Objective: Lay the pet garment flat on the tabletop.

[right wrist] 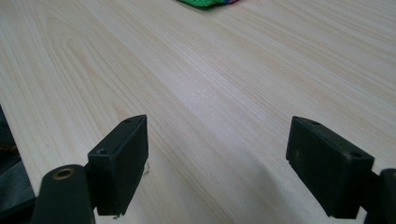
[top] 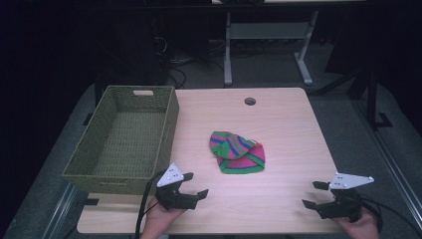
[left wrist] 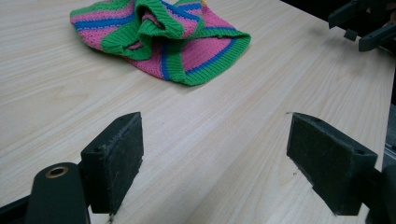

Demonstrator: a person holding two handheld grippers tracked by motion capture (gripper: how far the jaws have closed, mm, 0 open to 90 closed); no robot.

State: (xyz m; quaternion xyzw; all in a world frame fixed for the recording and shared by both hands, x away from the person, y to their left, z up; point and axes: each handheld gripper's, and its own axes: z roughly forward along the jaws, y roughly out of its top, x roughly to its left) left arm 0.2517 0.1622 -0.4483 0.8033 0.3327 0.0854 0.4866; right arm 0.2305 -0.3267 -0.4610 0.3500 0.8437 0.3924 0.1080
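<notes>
Knit hat point(top: 237, 152) lies untouched mid-surface; left gripper point(top: 193, 188) and right gripper point(top: 313, 194) wait near, jaws spread; basket point(top: 169, 121) empty.

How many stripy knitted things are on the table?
1: the stripy knitted thing lies crumpled mid-table, right of the green basket, ahead of both open grippers. Its folds could hide a second piece; I cannot tell.

Knitted hat point(top: 238, 152): striped pink, green and blue, with a green ribbed band along the edge. Lies crumpled and partly folded over itself, flat on the desk point(top: 278, 124) near its middle, right of the basket point(top: 119, 144) and apart from it. Nothing touches it.
</notes>
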